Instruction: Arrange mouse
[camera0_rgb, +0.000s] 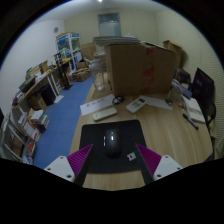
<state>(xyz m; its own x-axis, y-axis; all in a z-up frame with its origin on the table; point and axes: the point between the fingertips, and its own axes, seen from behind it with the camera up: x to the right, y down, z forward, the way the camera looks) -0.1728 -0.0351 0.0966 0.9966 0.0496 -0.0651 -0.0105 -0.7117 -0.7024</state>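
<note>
On the black mouse pad (123, 136) the black mouse (112, 143) lies near its middle, so I judge the arranging nearly done or not yet begun. From my claw (113, 158), the mouse sits at twelve o'clock, between the open fingers, seemingly ungripped. Beyond, at eleven o'clock, a white keyboard (105, 113) rests on the wooden desk (165, 135).

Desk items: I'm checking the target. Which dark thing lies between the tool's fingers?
The black mouse on its dark mouse pad, between the open tool; the chair stands far beyond.
</note>
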